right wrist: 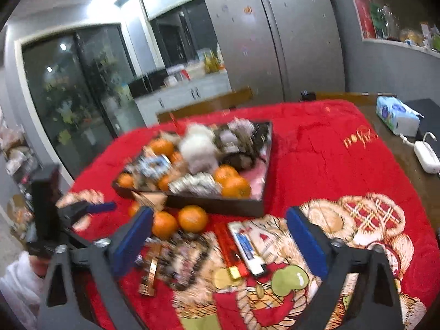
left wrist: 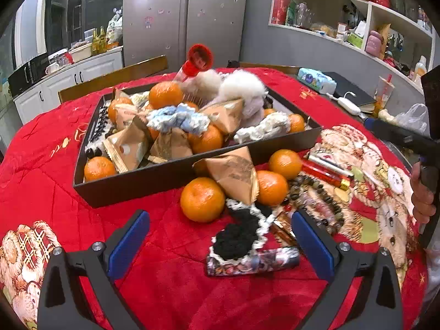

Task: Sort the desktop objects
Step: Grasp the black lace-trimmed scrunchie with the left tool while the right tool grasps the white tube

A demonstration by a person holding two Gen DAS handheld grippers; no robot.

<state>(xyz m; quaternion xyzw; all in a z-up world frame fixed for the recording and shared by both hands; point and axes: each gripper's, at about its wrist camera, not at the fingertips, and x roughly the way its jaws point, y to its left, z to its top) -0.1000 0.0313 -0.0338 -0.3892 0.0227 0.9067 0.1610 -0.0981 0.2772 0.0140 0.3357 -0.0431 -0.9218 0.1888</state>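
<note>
On the table, a red blanket (left wrist: 165, 288) printed with bears covered the surface, and a black tray (left wrist: 154, 176) stood on it, heaped with oranges, tan triangular packets, a blue-and-white crocheted piece (left wrist: 176, 119), white fluffy items and a tube with a red cap (left wrist: 199, 57) tilted toward the far side. Just outside the tray's near wall lay a loose cluster: an orange (left wrist: 202, 199) nearest the left gripper, two more oranges (left wrist: 284, 163) behind it, and a tan packet (left wrist: 233, 176) resting among them and touching the tray wall. Nearer the camera, a black crocheted piece with white edging (left wrist: 239, 233) lay partly over a printed cylinder (left wrist: 264, 261). A string of beads (left wrist: 316, 198) and a red lighter (left wrist: 321, 172) lay to the right of these. The left gripper (left wrist: 220, 244) was spread wide above the blanket, its blue pads either side of the crocheted piece without touching it, holding nothing. The right gripper (right wrist: 218, 243) also stood apart and empty, over a white lighter (right wrist: 247, 247) and the beads; that view was blurred. A hand (left wrist: 423, 192) gripped the right tool's handle at the left view's edge. A tissue pack (right wrist: 396, 118) sat on bare wood beyond the blanket.
</note>
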